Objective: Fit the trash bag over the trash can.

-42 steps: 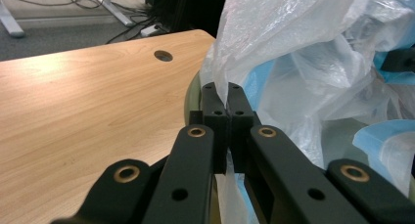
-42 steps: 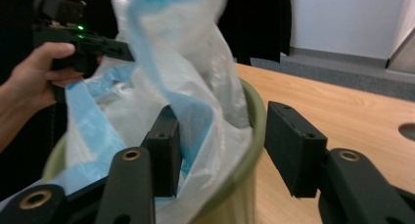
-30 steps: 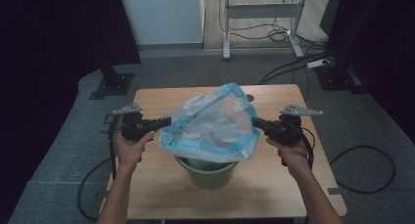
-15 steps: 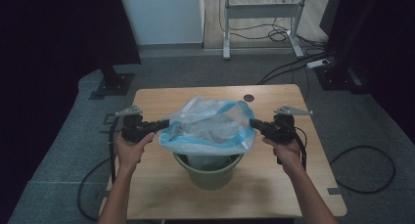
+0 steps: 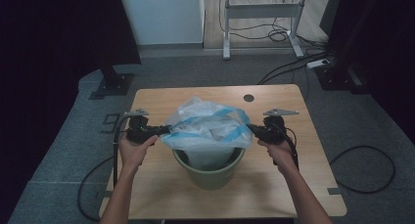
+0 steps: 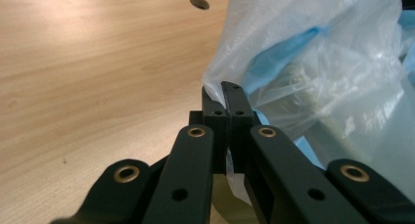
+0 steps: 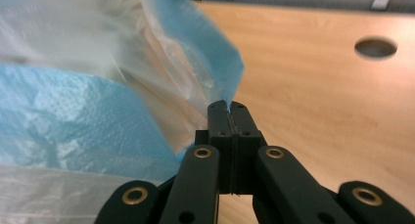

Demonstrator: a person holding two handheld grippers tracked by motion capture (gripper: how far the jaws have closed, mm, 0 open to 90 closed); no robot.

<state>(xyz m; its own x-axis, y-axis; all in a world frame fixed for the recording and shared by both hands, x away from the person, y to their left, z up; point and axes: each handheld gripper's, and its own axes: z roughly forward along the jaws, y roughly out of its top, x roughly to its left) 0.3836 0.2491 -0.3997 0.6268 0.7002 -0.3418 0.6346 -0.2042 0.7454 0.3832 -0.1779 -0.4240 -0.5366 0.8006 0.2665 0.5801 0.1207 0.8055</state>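
Bag grip, left: the plastic bag (image 6: 313, 62) is pinched at its edge between the closed jaws of the left gripper (image 6: 226, 94); thin film is seen clamped at the tips.
Bag grip, right: a blue corner of the bag is clamped between the closed jaws of the right gripper (image 7: 228, 106).
Bag position: the bag (image 5: 208, 126) is stretched between the left gripper (image 5: 164, 130) and the right gripper (image 5: 250, 128), its lower part hanging into the green bucket (image 5: 211, 172).
Bag look: clear film with a light blue band along the mouth; what lies inside cannot be made out, perhaps only folds.
Bucket position: it is set near the middle of the wooden table (image 5: 161, 99), under the bag.
Table detail: a round hole (image 5: 249, 98) is seen beyond the bag.
Floor: cables (image 5: 364, 165) are laid on grey carpet.
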